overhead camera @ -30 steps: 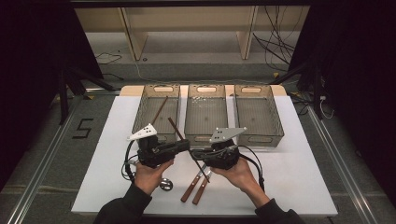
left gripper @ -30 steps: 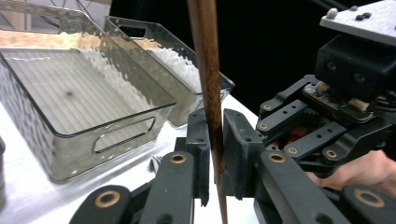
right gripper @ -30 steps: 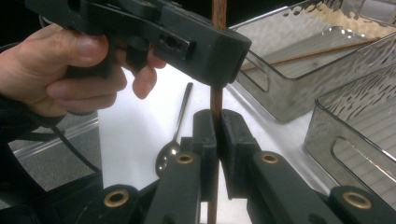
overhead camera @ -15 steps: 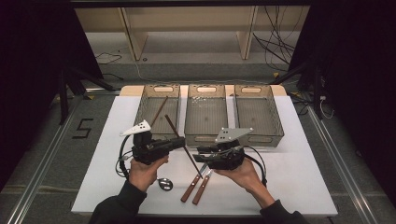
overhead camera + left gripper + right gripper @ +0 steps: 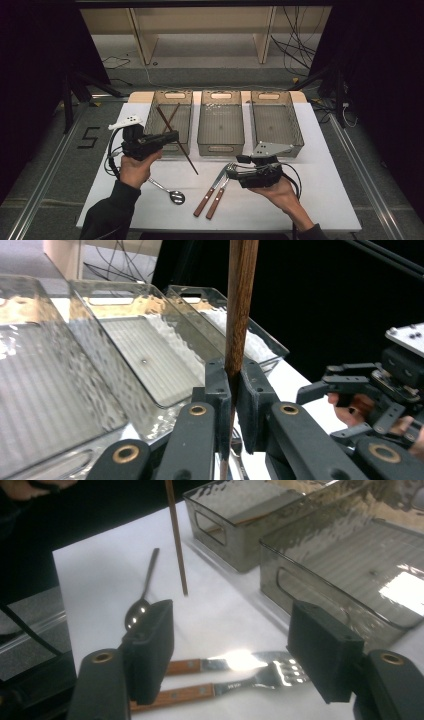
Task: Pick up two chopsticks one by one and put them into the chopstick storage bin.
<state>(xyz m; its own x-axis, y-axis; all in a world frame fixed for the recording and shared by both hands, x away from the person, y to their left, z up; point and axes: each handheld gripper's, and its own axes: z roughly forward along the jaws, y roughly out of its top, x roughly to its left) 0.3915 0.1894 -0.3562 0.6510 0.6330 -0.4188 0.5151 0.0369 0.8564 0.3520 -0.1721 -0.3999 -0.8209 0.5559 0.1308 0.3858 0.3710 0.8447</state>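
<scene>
My left gripper (image 5: pixel 174 136) is held above the table in front of the left bin (image 5: pixel 165 96), shut on a brown chopstick (image 5: pixel 189 159) that slants down toward the table. In the left gripper view the pads clamp that chopstick (image 5: pixel 241 315) upright between them. A second chopstick (image 5: pixel 171 117) lies in the left bin. My right gripper (image 5: pixel 231 171) hovers low over the heads of a wooden-handled fork (image 5: pixel 216 195) and knife (image 5: pixel 206 196). Its jaws have just been opening. In the right gripper view the gripper (image 5: pixel 235 650) stands open above the fork (image 5: pixel 270 676), gripping nothing.
Three clear grey bins stand in a row at the back: left, middle (image 5: pixel 220 148) and right (image 5: pixel 277 95). A metal spoon (image 5: pixel 169 192) lies near the front left of the white table (image 5: pixel 325 200). Dark floor and cables surround the table.
My left gripper has risen and moved left, taking the chopstick with it. The right gripper has drawn back to the right and its jaws have opened.
</scene>
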